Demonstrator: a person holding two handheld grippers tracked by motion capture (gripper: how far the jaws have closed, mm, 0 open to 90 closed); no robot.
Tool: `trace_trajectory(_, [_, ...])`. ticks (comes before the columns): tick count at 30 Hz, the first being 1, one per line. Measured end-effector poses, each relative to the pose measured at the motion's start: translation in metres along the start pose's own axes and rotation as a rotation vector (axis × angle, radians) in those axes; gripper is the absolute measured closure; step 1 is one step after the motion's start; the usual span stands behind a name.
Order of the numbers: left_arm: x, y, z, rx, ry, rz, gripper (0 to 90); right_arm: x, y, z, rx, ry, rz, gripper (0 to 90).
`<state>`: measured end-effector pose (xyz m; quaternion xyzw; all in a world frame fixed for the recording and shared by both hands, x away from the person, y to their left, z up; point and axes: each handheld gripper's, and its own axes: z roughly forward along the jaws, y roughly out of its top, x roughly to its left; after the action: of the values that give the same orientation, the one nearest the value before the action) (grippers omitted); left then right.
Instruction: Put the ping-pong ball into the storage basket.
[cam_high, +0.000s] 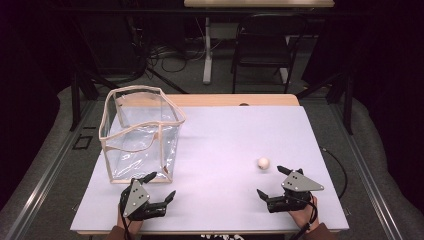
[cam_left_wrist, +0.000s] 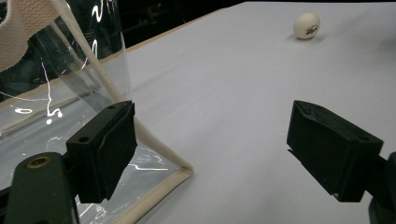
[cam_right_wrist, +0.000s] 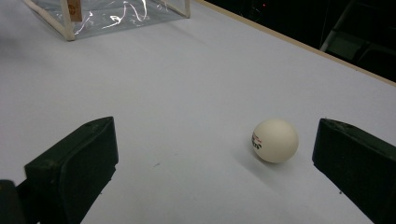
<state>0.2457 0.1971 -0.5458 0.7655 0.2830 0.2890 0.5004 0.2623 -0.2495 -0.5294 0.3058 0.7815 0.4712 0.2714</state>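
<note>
The fingers of the right gripper are wide apart, and the small white ball sits on the table just beside them. The left gripper is wide apart too, beside the see-through plastic bag with nothing inside.

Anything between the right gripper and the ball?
Nothing visible. The ball lies on bare table just ahead of the right gripper, whose fingers stand wide open. The clear bag sits well off toward the left gripper.

Black left gripper and right gripper, grey three-cornered plates, brown sleeves.
</note>
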Motion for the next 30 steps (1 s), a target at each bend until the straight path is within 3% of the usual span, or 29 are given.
trace_trajectory(3, [0.0,0.0,0.0,-0.001,-0.003,0.003,15.8,0.0,0.0,0.0,0.0,0.0,0.0,0.0])
trace_trajectory(4, [0.0,0.0,0.0,-0.001,-0.003,0.003,15.8,-0.005,0.005,0.005,0.027,-0.005,0.024,0.0])
trace_trajectory(9, [0.0,0.001,0.001,-0.003,-0.004,0.007,15.8,-0.007,0.007,0.007,0.05,-0.006,0.041,0.0])
trace_trajectory(30, [-0.001,0.001,0.001,-0.014,-0.011,0.012,15.8,-0.013,0.021,0.023,0.097,-0.004,0.051,0.0])
